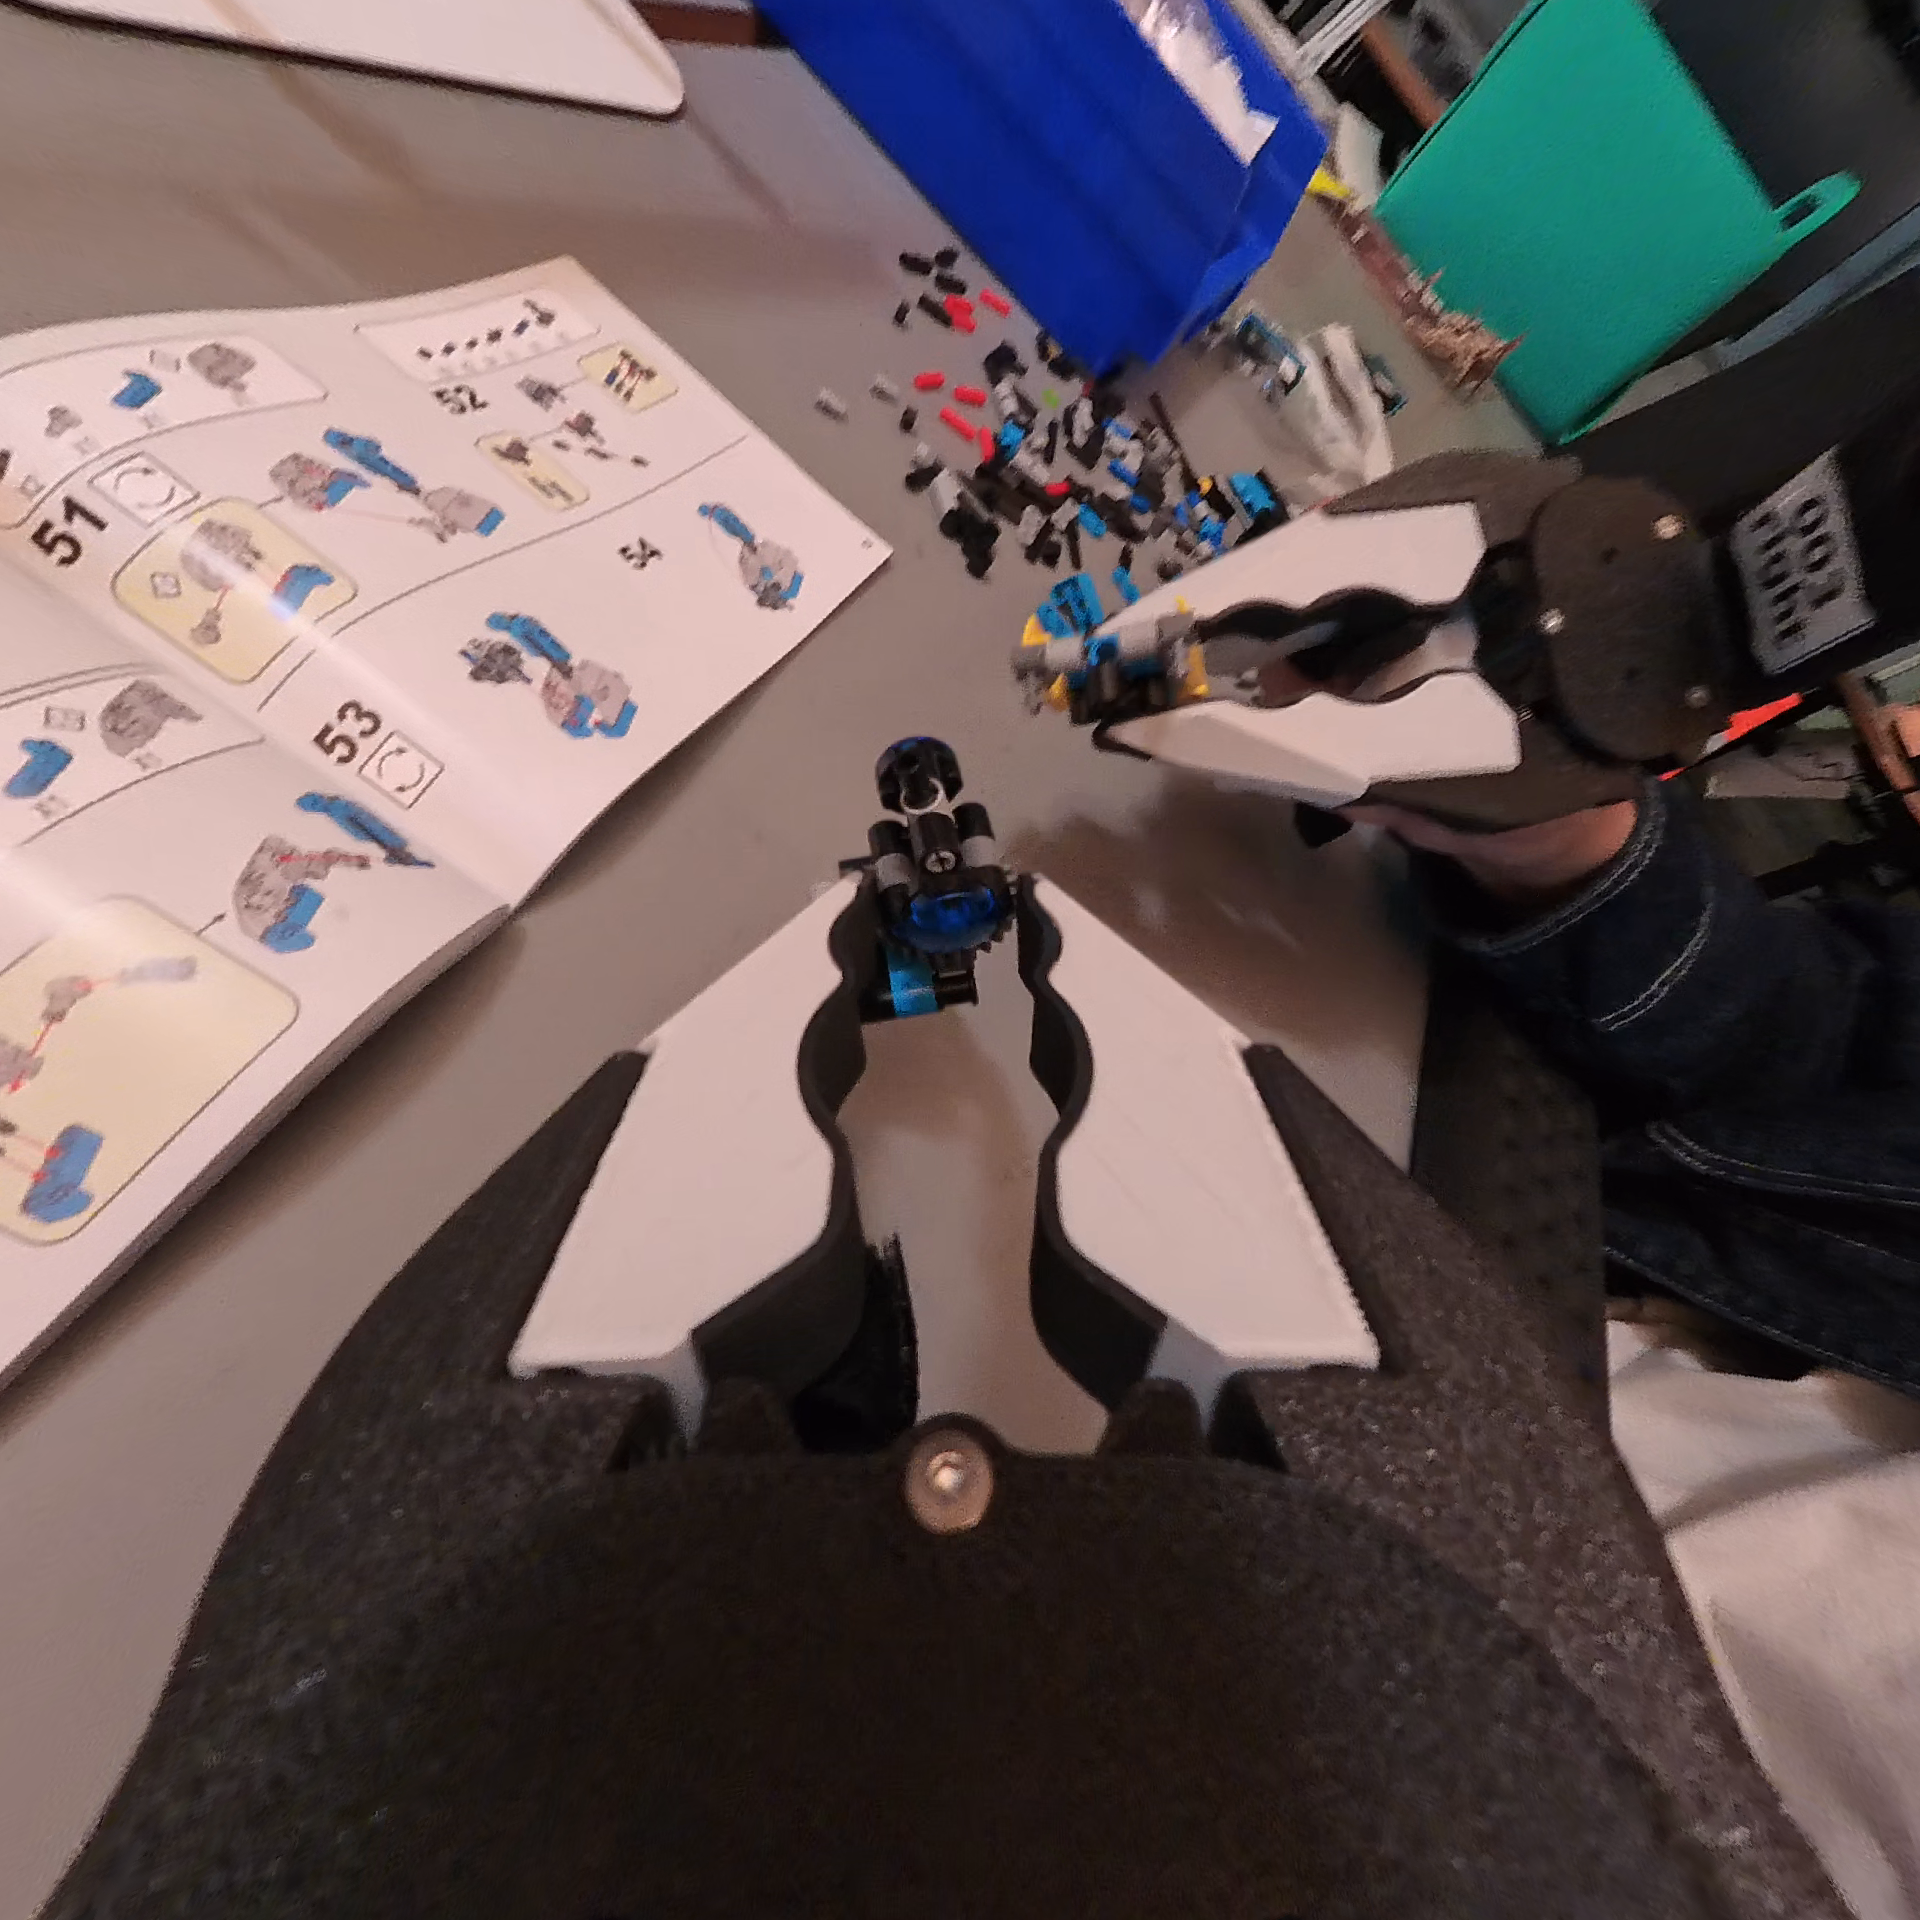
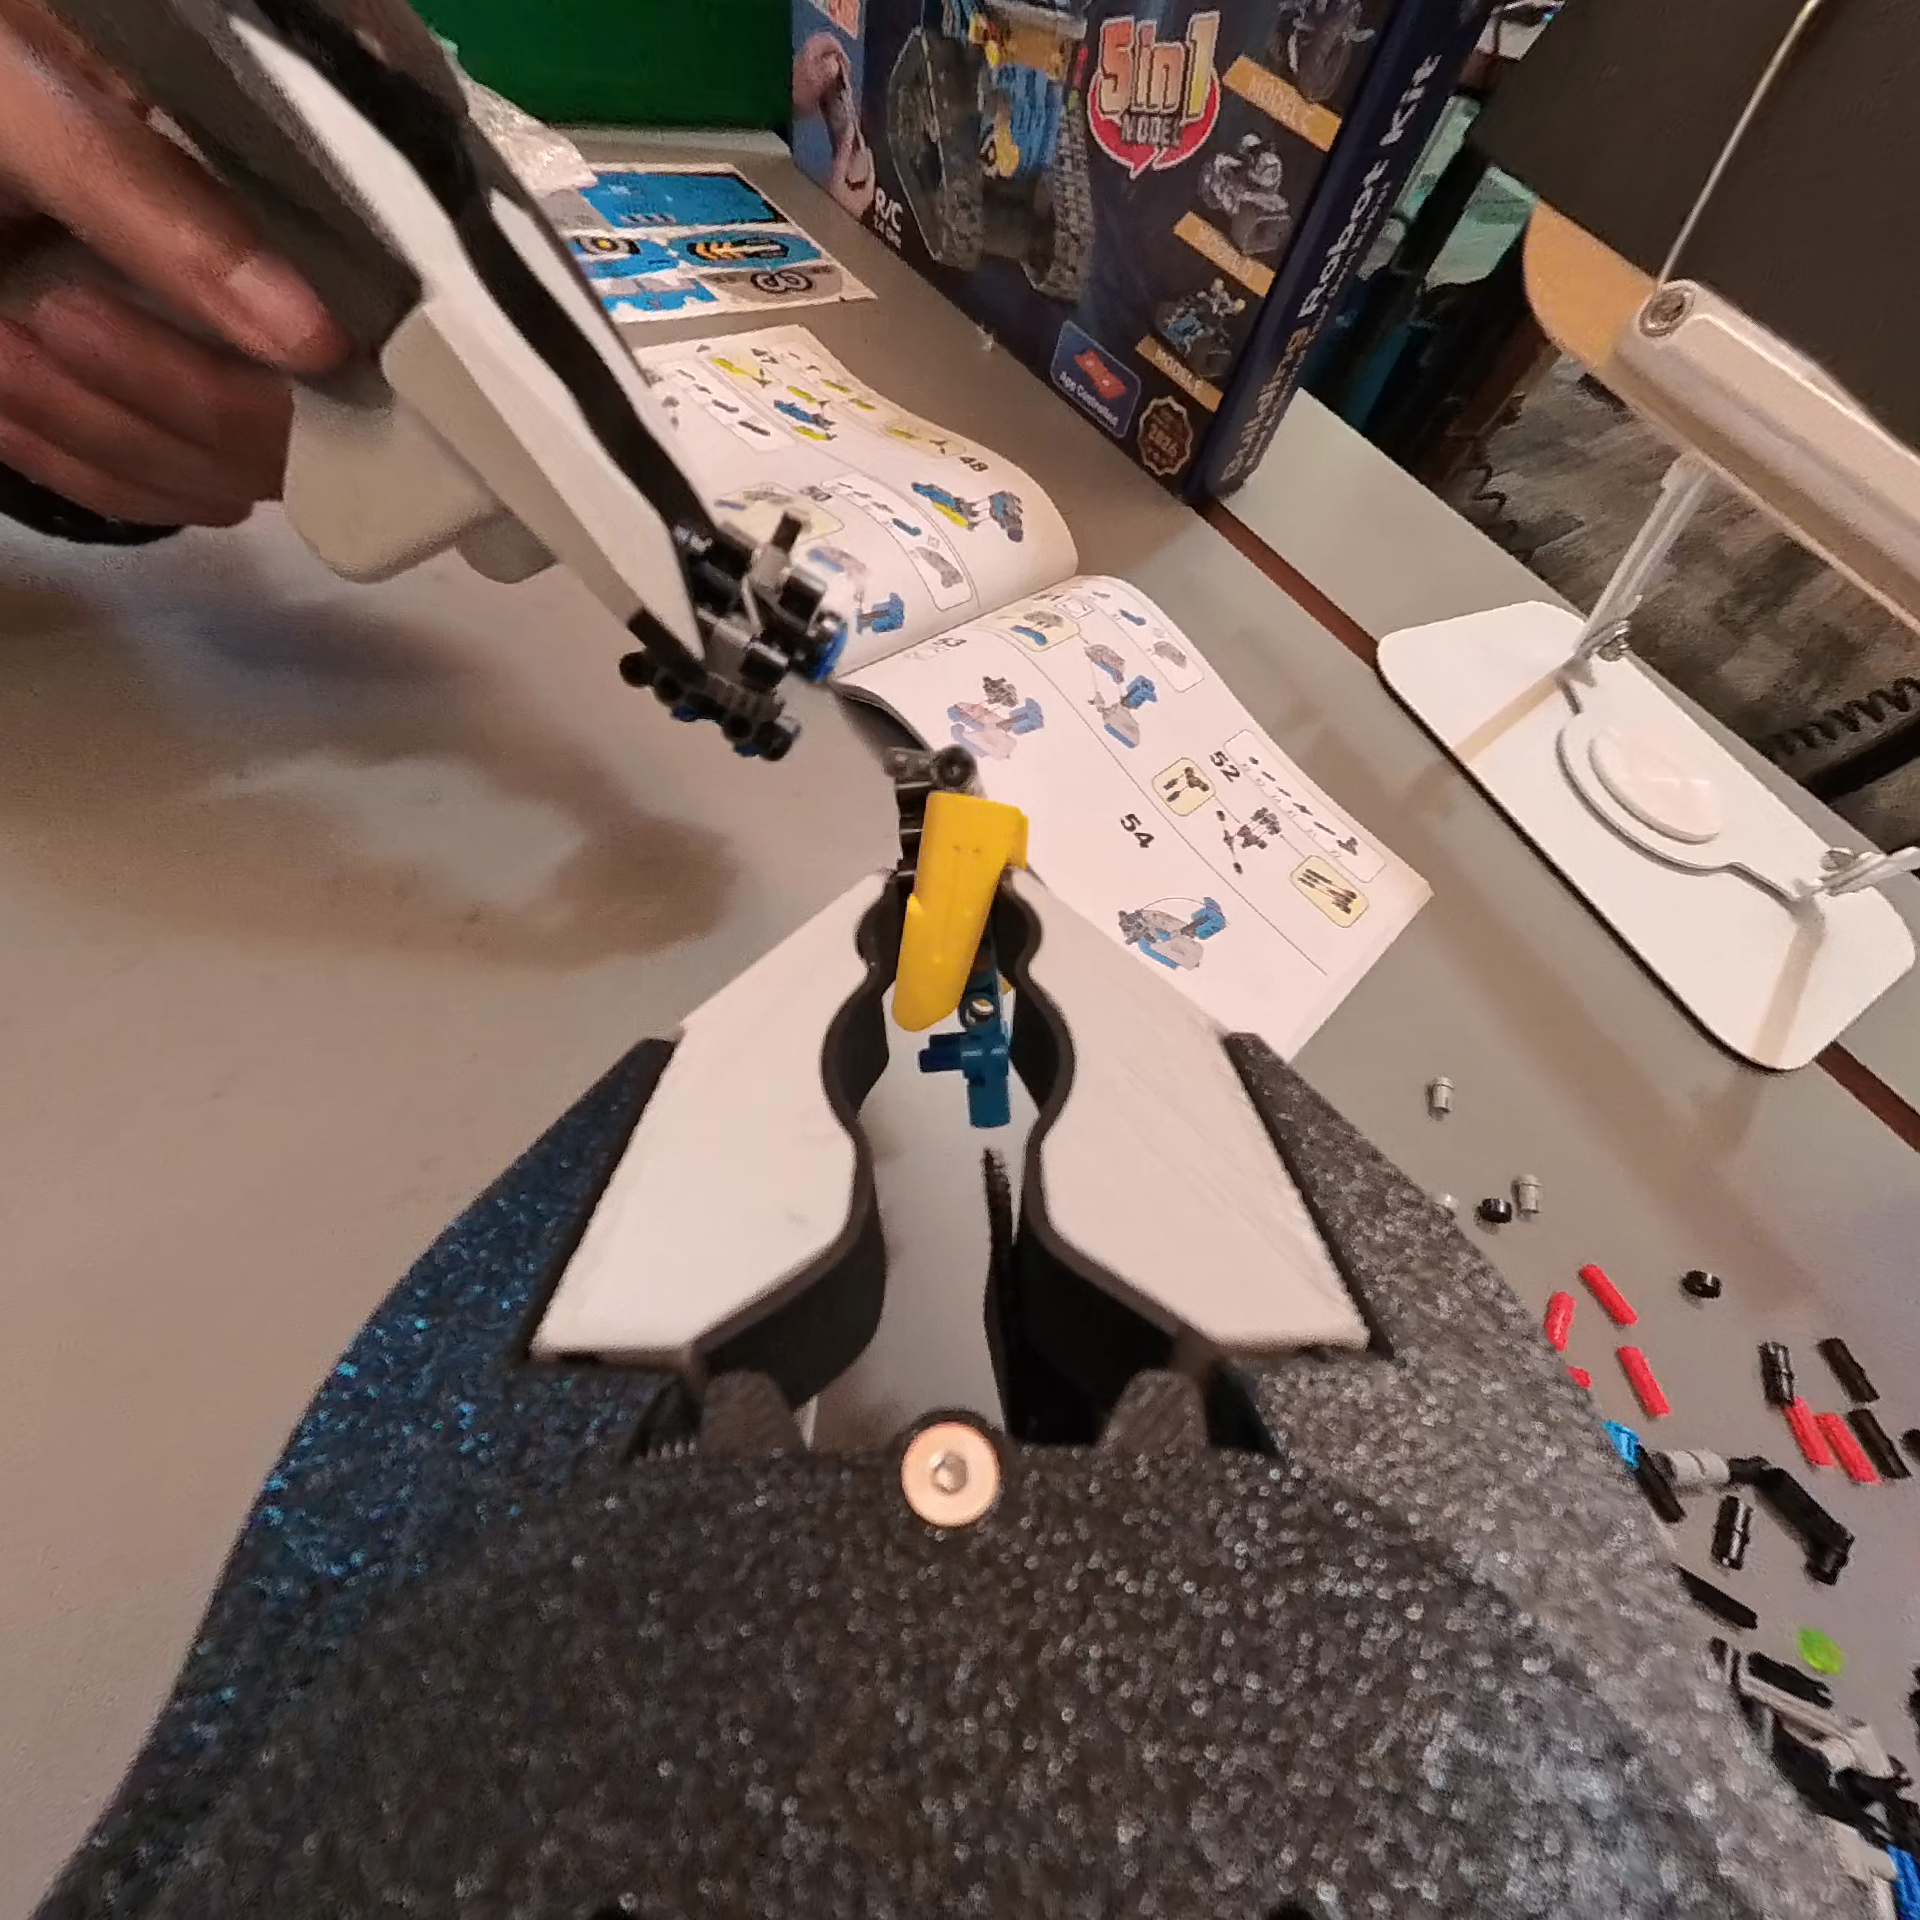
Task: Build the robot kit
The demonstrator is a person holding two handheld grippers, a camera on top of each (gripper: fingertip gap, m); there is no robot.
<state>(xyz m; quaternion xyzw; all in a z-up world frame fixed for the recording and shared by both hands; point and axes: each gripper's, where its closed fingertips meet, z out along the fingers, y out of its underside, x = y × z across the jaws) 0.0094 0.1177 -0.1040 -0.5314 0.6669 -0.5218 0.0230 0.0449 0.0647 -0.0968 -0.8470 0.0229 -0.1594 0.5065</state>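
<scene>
My left gripper point(image 1: 935, 894) is shut on a small black, grey and blue brick assembly point(image 1: 930, 831) with a blue gear, held above the grey table point(image 1: 644, 1039). The same assembly shows in the right wrist view point(image 2: 743, 634), in the left gripper point(image 2: 717, 623) at upper left. My right gripper point(image 2: 945, 883) is shut on a brick assembly with a yellow panel point(image 2: 951, 914) and blue pieces. In the left wrist view the right gripper point(image 1: 1101, 675) holds that grey, yellow and blue assembly point(image 1: 1112, 655) to the right. The two assemblies are apart.
An open instruction booklet point(image 1: 312, 644) lies left; it also shows in the right wrist view point(image 2: 1122, 769). A pile of loose bricks point(image 1: 1060, 457) lies by a blue bin point(image 1: 1060, 156) and green bin point(image 1: 1590, 218). A kit box point(image 2: 1122, 208), sticker sheet point(image 2: 686, 249) and white lamp base point(image 2: 1662, 831) stand beyond.
</scene>
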